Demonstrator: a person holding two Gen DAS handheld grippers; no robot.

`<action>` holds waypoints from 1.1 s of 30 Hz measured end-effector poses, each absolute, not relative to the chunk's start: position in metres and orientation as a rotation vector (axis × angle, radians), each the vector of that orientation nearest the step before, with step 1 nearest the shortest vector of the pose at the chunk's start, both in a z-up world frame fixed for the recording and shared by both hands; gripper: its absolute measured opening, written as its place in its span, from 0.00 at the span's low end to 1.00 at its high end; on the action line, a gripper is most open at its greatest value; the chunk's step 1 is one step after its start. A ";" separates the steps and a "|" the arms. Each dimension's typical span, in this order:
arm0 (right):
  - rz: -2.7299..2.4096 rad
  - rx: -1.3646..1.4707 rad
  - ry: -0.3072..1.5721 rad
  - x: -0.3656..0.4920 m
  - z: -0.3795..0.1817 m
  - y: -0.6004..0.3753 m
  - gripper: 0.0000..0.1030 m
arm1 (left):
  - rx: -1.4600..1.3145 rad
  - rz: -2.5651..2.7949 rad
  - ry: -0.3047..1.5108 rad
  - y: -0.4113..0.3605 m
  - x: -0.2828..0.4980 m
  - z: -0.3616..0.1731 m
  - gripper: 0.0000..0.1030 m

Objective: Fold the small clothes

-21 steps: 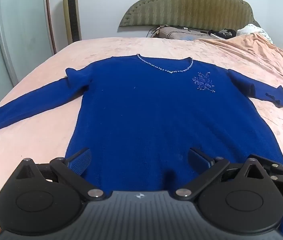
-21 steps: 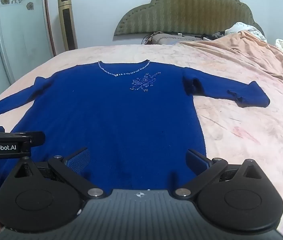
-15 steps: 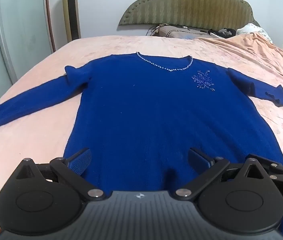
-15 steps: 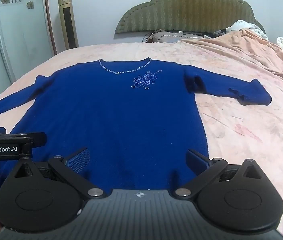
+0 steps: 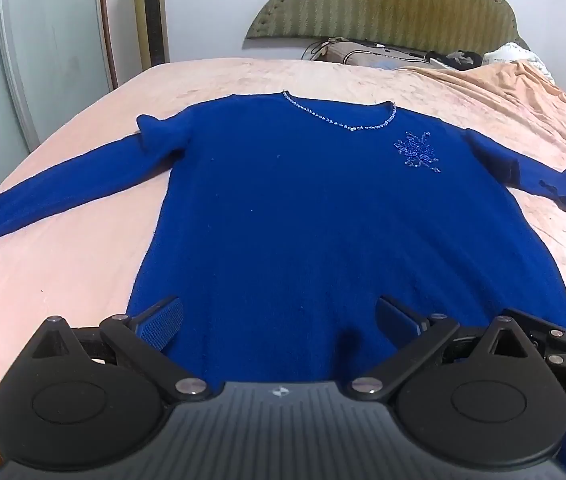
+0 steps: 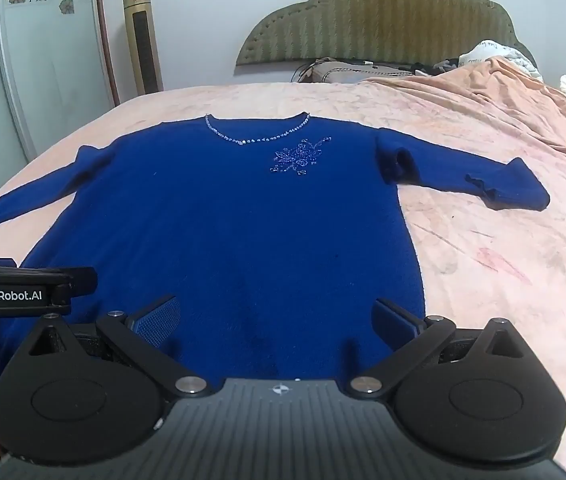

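A royal blue long-sleeved sweater [image 5: 323, 216] with a beaded neckline and a beaded flower on the chest lies flat, face up, on the pink bed, sleeves spread to both sides. It also shows in the right wrist view [image 6: 235, 220]. My left gripper [image 5: 279, 314] is open and empty, hovering over the sweater's hem near its left side. My right gripper [image 6: 277, 316] is open and empty over the hem near its right side. The right gripper's edge shows at the right of the left wrist view [image 5: 555, 340]; the left gripper's body shows at the left of the right wrist view [image 6: 15, 292].
The pink bedspread [image 6: 503, 260] covers the bed, bunched at the far right. A padded headboard [image 6: 383, 20] and pillows stand at the back. A tall tower fan [image 6: 143, 40] and a sliding wardrobe door [image 6: 43, 60] stand at the left.
Both grippers have tilted up and drawn back slightly, so the sweater sits lower in both views. The sweater has not moved and both grippers stay open.
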State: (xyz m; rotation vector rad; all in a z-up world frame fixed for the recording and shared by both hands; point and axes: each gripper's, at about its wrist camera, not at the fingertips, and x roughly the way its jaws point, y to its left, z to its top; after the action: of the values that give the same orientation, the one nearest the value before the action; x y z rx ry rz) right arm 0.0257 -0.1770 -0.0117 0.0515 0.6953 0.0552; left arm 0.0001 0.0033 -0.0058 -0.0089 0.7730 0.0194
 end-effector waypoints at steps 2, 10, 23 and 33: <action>0.053 0.054 0.694 0.025 -0.012 -0.178 1.00 | 0.005 0.027 0.769 0.001 0.000 -0.005 1.00; 0.043 0.064 0.696 0.021 -0.012 -0.180 1.00 | 0.049 0.041 0.761 -0.002 -0.001 -0.007 1.00; 0.042 0.073 0.700 0.022 -0.011 -0.183 1.00 | 0.057 0.044 0.767 -0.002 0.001 -0.008 1.00; 0.045 0.074 0.706 0.024 -0.013 -0.184 1.00 | 0.060 0.043 0.769 -0.002 0.002 -0.009 1.00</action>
State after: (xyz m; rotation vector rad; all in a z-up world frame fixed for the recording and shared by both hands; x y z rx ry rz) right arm 0.0244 -0.1835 -0.0134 0.0736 0.7063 0.0451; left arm 0.0024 -0.0021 -0.0087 0.0598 0.7689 0.0427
